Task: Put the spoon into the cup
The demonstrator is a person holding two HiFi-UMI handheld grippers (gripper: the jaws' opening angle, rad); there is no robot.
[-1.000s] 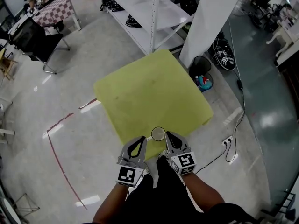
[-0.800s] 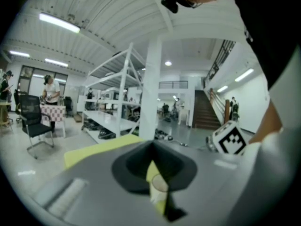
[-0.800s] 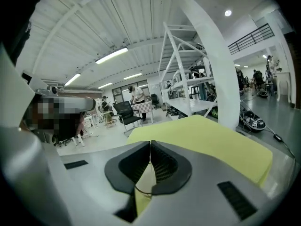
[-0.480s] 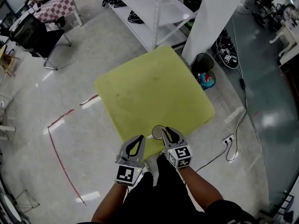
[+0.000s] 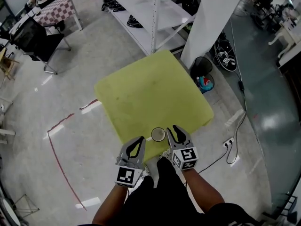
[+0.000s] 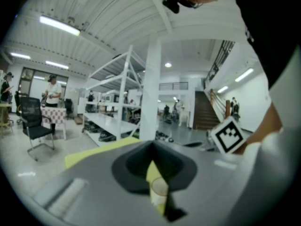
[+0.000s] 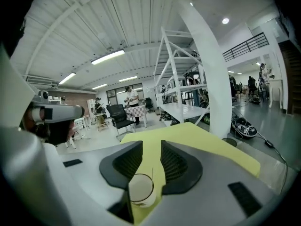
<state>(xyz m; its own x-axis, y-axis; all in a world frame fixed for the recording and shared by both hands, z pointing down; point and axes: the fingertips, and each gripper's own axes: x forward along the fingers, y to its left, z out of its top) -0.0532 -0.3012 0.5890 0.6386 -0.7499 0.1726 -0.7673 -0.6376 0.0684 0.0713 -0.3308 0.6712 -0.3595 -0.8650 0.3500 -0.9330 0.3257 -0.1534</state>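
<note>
A small pale cup [image 5: 158,134] stands near the front edge of the yellow table [image 5: 150,88]. In the right gripper view a thin spoon handle [image 7: 152,174] rises from inside the cup [image 7: 141,190]. My right gripper [image 5: 176,129] sits just right of the cup, its jaws open a little and holding nothing; the table shows in the gap at that gripper [image 7: 151,146]. My left gripper [image 5: 140,141] hovers off the table's front edge, left of the cup. Its jaws meet at the tips and hold nothing. The cup [image 6: 159,192] shows low behind the left gripper [image 6: 150,149].
A white shelf rack [image 5: 155,8] and a white pillar [image 5: 211,18] stand behind the table. A black bin [image 5: 203,76] sits at the table's right corner. Cables and a power strip [image 5: 229,142] lie on the floor to the right. An office chair [image 5: 37,39] stands far left.
My right gripper was over the cup half a second ago and has drawn back to the right, off the cup. The left gripper has hardly moved.
</note>
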